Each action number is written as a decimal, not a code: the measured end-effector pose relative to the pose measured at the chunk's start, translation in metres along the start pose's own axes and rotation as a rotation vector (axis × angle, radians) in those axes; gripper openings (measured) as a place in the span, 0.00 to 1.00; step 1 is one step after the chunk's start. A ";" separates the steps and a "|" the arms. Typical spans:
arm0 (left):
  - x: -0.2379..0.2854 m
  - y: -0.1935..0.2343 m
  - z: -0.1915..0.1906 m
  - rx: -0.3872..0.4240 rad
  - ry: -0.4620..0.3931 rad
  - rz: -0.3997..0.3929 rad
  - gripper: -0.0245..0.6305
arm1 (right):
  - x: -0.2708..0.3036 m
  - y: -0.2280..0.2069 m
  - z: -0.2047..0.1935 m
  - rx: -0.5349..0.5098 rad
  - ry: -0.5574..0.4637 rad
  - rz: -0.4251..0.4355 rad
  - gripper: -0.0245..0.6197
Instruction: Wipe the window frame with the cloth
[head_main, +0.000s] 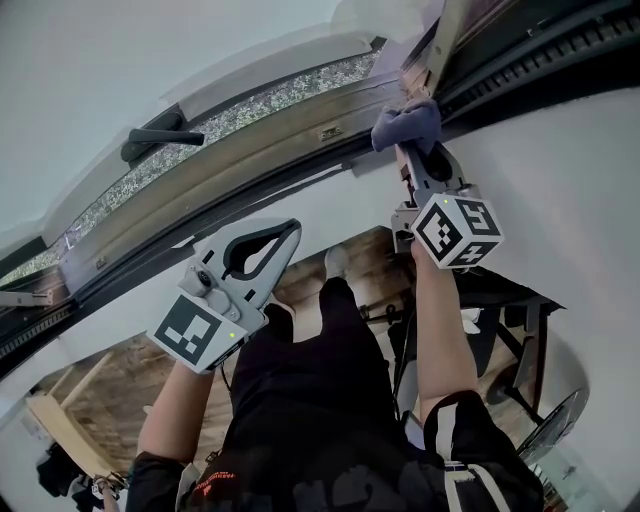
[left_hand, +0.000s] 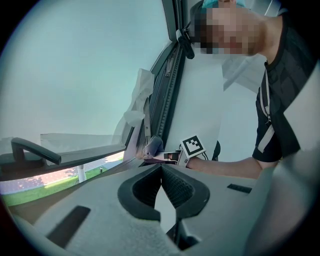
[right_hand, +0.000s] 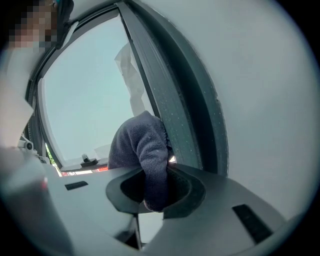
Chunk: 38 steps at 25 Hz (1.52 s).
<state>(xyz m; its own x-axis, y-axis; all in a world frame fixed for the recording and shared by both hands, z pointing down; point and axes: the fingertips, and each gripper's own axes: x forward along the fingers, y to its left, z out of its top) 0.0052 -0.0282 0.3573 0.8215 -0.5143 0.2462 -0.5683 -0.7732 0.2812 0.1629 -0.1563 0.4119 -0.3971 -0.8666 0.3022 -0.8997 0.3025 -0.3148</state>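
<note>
A grey-blue cloth (head_main: 405, 122) is bunched against the dark window frame (head_main: 300, 140) near its corner, and my right gripper (head_main: 410, 150) is shut on it. In the right gripper view the cloth (right_hand: 142, 147) fills the gap between the jaws of the right gripper (right_hand: 156, 172) and presses on the frame's upright bar (right_hand: 172, 105). My left gripper (head_main: 294, 230) hangs lower and to the left, off the frame, shut with nothing in it. From the left gripper view, the left gripper (left_hand: 161, 169) has its jaws meeting, with the cloth (left_hand: 154, 145) beyond them.
A black window handle (head_main: 160, 138) sticks out from the sash at left. White wall (head_main: 570, 180) lies right of the frame. Below are the person's legs, a wooden floor (head_main: 110, 390), a black stand (head_main: 515, 300) and a fan (head_main: 555, 420).
</note>
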 end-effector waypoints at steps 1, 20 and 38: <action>0.000 0.000 -0.002 -0.002 0.003 0.000 0.07 | 0.001 -0.001 -0.002 0.002 0.003 -0.002 0.12; -0.006 0.002 -0.020 -0.027 -0.010 0.007 0.07 | 0.008 -0.003 -0.033 0.008 0.045 -0.025 0.12; -0.047 0.010 -0.032 -0.059 -0.016 0.057 0.07 | 0.013 0.048 -0.051 -0.016 0.080 0.041 0.12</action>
<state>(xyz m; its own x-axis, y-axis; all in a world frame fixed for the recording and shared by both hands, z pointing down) -0.0411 0.0001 0.3781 0.7878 -0.5633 0.2491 -0.6159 -0.7192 0.3217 0.1050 -0.1326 0.4467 -0.4462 -0.8190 0.3608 -0.8850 0.3438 -0.3140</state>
